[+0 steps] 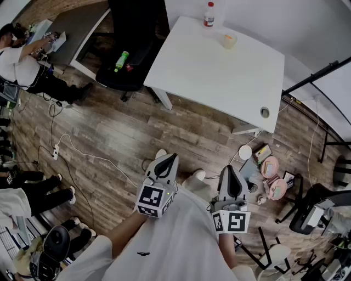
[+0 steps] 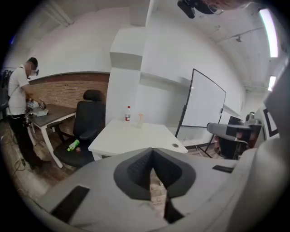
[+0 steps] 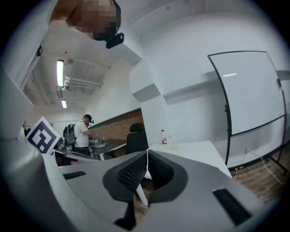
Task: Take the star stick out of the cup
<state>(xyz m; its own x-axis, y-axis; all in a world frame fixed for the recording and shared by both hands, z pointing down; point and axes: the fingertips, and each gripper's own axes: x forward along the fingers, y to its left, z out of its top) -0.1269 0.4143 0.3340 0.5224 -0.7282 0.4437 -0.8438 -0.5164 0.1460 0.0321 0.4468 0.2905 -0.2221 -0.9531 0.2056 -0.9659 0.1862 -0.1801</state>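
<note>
White table [image 1: 219, 71] | cup [image 1: 229, 40], well apart | left claw [image 1: 166, 159], right claw [image 1: 230, 170] closed, empty

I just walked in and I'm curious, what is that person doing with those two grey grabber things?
A person stands on the brown wooden floor holding the grey left gripper and grey right gripper, both shut and empty. The small clear cup with a thin stick in it sits untouched on the white rectangular table ahead, beside a red-labelled plastic bottle. Neither gripper is near it.
</note>
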